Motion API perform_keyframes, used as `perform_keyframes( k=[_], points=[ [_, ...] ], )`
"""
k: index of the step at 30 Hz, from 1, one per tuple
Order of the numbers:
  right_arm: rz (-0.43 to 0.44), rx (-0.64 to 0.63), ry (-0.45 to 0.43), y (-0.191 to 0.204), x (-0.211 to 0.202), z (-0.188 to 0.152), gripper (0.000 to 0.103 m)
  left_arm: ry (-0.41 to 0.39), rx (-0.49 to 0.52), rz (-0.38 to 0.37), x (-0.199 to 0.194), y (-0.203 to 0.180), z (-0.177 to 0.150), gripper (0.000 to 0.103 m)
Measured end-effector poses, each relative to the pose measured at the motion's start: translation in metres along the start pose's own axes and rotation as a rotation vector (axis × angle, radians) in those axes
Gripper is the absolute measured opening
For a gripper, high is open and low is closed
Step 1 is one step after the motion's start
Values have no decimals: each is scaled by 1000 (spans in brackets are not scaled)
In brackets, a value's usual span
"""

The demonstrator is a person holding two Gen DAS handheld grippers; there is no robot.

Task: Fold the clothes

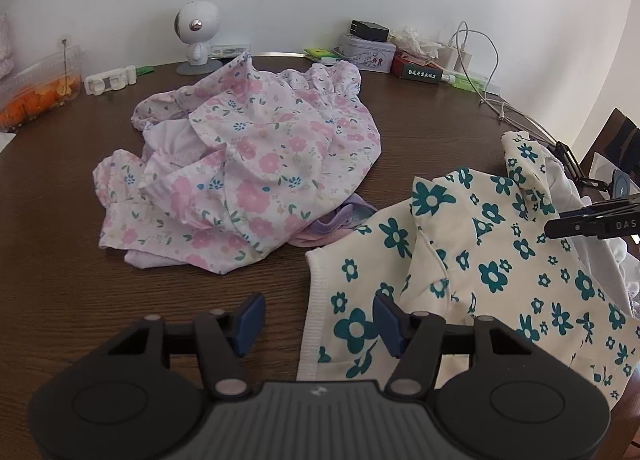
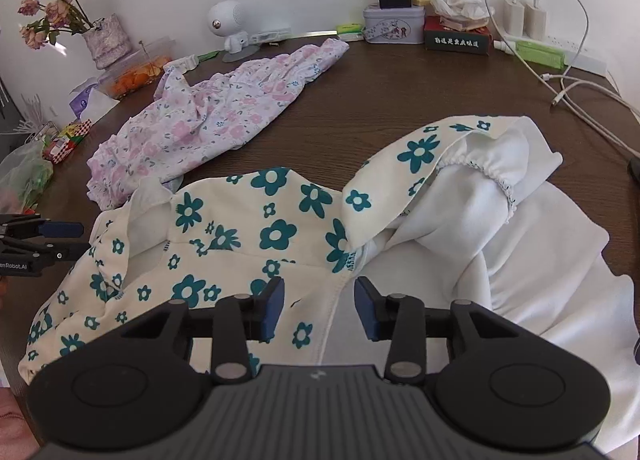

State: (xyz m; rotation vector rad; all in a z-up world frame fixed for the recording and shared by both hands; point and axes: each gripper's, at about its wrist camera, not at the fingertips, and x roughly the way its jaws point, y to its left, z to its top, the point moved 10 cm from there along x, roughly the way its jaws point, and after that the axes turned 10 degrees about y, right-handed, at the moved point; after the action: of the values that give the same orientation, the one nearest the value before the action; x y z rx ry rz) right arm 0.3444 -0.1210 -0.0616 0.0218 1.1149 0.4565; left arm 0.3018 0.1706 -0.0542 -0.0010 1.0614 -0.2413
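Left gripper (image 1: 318, 324) part open, empty, over edge of teal-flowered garment (image 1: 480, 260); right gripper (image 2: 320, 310) part open, empty, above same garment; pink floral garment (image 1: 248, 163) ahead on desk (image 1: 60, 260).

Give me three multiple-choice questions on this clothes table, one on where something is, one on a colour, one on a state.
1. Where is the white round-headed robot figurine?
A. at the table's far edge by the wall
B. on the garment
C. in a gripper

2. What colour are the flowers on the cream flowered garment?
A. red
B. teal
C. yellow

3. How is the left gripper?
A. clamped on cloth
B. open, empty
C. holding a cable

Answers: 1 A, it stands against the wall; 2 B, the petals are teal; 3 B, nothing sits between its blue pads.
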Motion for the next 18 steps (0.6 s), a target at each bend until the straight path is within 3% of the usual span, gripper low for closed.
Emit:
perform_keyframes(
  k=[1,2,3,4,6,9,13,18],
  points=[
    [2,10,4,-1,4,0,29,5,1,-7,3,-2,2,49],
    [9,17,7,-1,6,0,25,18,1,-17,7,-3,2,34],
    [18,19,9,-1,6,0,16,31,1,-27,10,-5,2,11],
    [27,21,11,0,7,-1,11,42,0,-37,14,-7,2,4],
    [41,17,10,2,6,-3,1,39,-24,-50,13,-7,2,4],
    [69,2,-28,6,-7,1,1,-1,-92,-94,2,-1,5,3],
    [143,36,-146,-2,-40,30,1,-103,-211,-130,-28,22,17,3],
    [248,183,-257,-33,-61,62,1,-194,-368,-174,-49,49,34,3]
  ],
)
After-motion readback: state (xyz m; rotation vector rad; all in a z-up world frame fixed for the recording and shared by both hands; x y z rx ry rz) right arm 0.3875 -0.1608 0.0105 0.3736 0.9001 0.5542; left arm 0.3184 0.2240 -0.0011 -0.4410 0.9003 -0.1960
